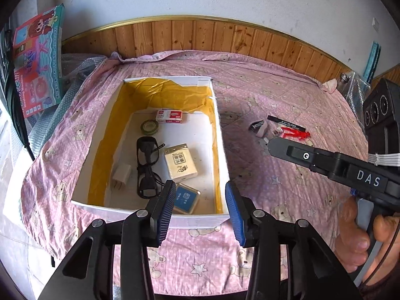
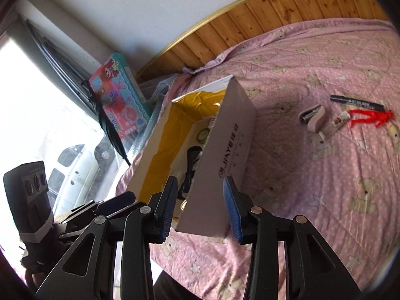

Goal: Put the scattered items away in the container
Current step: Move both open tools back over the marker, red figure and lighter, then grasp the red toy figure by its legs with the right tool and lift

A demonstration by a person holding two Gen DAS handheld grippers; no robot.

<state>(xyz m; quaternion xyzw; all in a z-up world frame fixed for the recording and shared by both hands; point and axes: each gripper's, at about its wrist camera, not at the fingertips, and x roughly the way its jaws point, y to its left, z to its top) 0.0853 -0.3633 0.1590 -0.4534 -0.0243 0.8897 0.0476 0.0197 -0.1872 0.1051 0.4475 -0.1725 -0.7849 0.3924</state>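
On the bed (image 1: 275, 80), right of the box (image 1: 220, 130), I note a light, rigid marker (image 2: 357, 103), stapler (image 2: 313, 120) and limp red string (image 2: 370, 118); I'd grip the marker mid-barrel. Both hand-held grippers (image 1: 200, 210) (image 2: 198, 207) gape, empty.
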